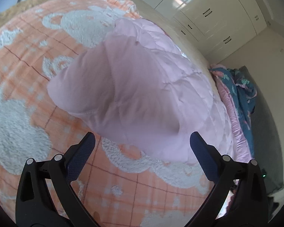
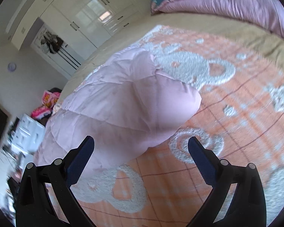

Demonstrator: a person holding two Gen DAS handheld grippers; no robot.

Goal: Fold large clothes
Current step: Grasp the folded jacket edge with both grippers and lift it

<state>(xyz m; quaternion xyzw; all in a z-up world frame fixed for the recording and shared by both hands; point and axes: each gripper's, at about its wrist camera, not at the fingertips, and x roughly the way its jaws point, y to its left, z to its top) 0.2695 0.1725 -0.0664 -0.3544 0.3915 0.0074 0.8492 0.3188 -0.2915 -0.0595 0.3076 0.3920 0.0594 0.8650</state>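
A pale pink quilted jacket (image 1: 134, 87) lies bunched and partly folded on an orange blanket (image 1: 24, 60) with white fluffy bear shapes. My left gripper (image 1: 142, 145) hovers open just short of the jacket's near edge, with nothing between its fingers. In the right wrist view the same pink jacket (image 2: 123, 106) lies on the orange blanket (image 2: 236, 113), its rounded folded end pointing right. My right gripper (image 2: 141, 147) is open too, its left finger (image 2: 81, 160) over the jacket's near edge and its right finger over the blanket.
The blanket covers a bed with a tan sheet (image 2: 198, 22). A pink and teal floral duvet (image 1: 242, 98) is heaped at the bed's side. White glossy wardrobes (image 1: 208, 9) line the wall. Clutter and a white drawer unit (image 2: 26, 130) stand beside the bed.
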